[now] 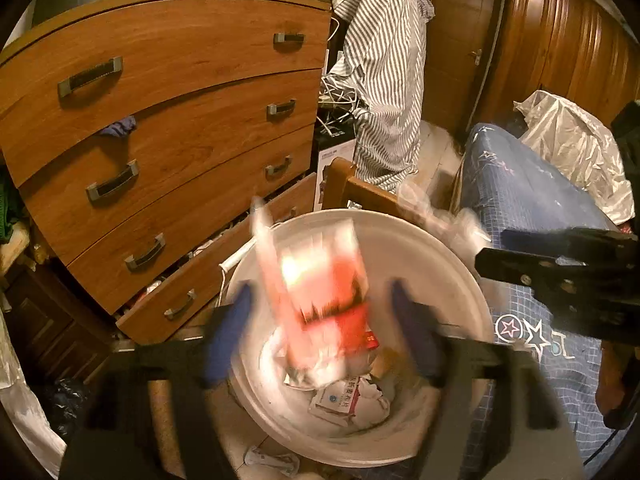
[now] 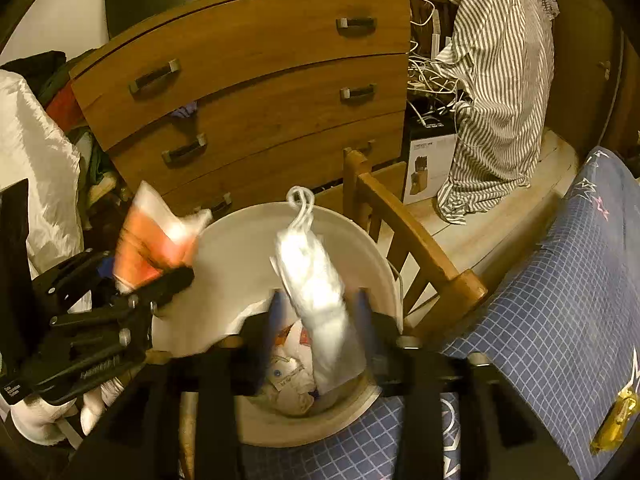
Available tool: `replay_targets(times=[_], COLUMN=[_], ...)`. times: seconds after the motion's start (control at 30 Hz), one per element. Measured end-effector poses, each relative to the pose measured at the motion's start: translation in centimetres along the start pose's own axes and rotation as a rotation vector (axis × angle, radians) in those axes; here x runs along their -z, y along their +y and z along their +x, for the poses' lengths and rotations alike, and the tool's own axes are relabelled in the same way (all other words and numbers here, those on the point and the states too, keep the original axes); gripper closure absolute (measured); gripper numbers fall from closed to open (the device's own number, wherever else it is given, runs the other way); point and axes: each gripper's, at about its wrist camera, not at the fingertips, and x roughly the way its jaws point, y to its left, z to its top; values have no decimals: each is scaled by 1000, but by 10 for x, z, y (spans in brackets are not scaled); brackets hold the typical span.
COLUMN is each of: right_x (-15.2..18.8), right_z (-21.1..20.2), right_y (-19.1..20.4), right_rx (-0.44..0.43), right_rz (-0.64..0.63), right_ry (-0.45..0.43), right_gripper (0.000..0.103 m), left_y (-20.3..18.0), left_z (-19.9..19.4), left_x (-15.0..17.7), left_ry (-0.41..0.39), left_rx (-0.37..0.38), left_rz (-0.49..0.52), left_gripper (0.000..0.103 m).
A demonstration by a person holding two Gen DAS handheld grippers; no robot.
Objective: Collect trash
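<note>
A white bin (image 1: pixel 440 248) stands on the floor below both grippers, holding crumpled paper and a small medicine box (image 1: pixel 340 396). My left gripper (image 1: pixel 320 332) is over it with its blue pads wide apart. A blurred red-and-white package (image 1: pixel 320 280) hangs loose between them, touching neither pad. My right gripper (image 2: pixel 320 320) is open above the same bin (image 2: pixel 224 248). Between its fingers is a blurred white mask-like item with ear loops (image 2: pixel 316 280), free of both pads. Each gripper shows in the other's view: right gripper (image 1: pixel 496 250), left gripper (image 2: pixel 140 272) with the package (image 2: pixel 156 236).
A wooden chest of drawers (image 1: pixel 180 120) stands behind the bin, its bottom drawer pulled out. A wooden chair (image 2: pixel 420 240) and a blue-covered bed (image 2: pixel 560 300) flank the bin on the right. A yellow wrapper (image 2: pixel 616 420) lies on the bed. A striped shirt (image 1: pixel 384 80) hangs behind.
</note>
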Motion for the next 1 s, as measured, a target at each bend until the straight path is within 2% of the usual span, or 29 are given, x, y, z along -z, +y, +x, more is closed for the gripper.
replay_targets(times=[0.27,0.43,0.6,0.67,0.73,0.83,1.0], right_x=[5,28,71,89,105,132,164], right_z=[-33,-85,-133,-150,-164,-187,-220], right_y=[-2,8,13,14,15,20,21], right_rx=[-28,-55,-49,-41,-32,-19,-23], right_rz=[5,-17,-31,-33,-35,-54,-49], right_ry=[-77,-200,-299,-327,-350,-384,-423], right_gripper=[37,33,25,24,23,21,19], left_y=[5,7,0,-4,-10,-20,-35], left_z=[-16,-59,-104,-121,-133,-148,-169], left_x=[2,14,34,41,48,58,70], left_ry=[-32,-138,-234,-265,-261,-266,-254], left_rx=[-25,-61,-108,-93,-74,-88,-13], left_rz=[-28,-62,-70,-84,-92,-75,-59], left_gripper=[20,7,6,6,6,6,6])
